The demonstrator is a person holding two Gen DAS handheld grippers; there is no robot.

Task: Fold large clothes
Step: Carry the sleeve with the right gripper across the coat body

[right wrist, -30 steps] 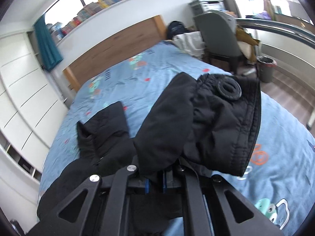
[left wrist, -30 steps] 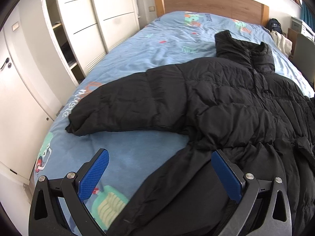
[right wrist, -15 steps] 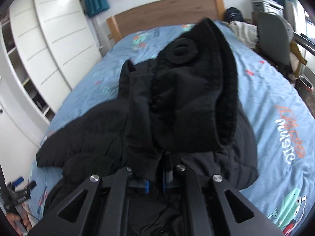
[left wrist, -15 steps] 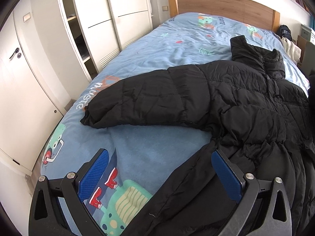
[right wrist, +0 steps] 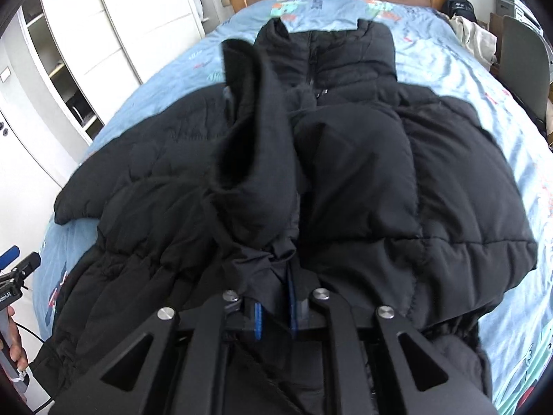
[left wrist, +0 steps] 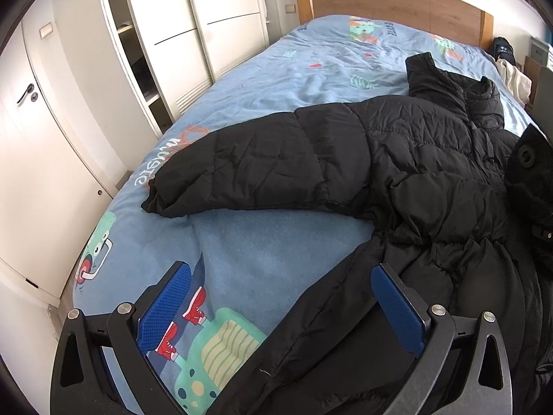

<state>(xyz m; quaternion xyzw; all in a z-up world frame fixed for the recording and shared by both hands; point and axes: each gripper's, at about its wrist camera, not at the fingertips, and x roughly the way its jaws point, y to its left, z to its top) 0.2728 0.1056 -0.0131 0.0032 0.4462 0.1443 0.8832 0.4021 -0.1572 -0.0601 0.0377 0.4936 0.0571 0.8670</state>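
Note:
A black puffer jacket point(left wrist: 397, 159) lies front-up on the blue patterned bed point(left wrist: 276, 249), collar toward the headboard. Its left sleeve point(left wrist: 242, 169) stretches out flat toward the wardrobe side. My left gripper point(left wrist: 280, 311) hovers open over the jacket's lower side edge and the bedcover, holding nothing. In the right wrist view the other sleeve point(right wrist: 255, 145) is folded across the jacket's chest point(right wrist: 432, 173). My right gripper point(right wrist: 275, 314) has that sleeve's cuff fabric between its pads, and its jaws are just beginning to open. The left gripper point(right wrist: 13, 266) shows at that view's left edge.
White wardrobe doors and open shelves point(left wrist: 172, 52) run along the bed's left side, with a door point(left wrist: 34, 138) nearer. A wooden headboard point(left wrist: 397, 0) stands at the far end. A grey chair point(right wrist: 525, 62) and piled clothes point(right wrist: 477, 38) are to the right of the bed.
My right gripper swung the sleeve from out over the bed's right side across and down onto the jacket's chest. The left gripper drifted slightly and stayed open.

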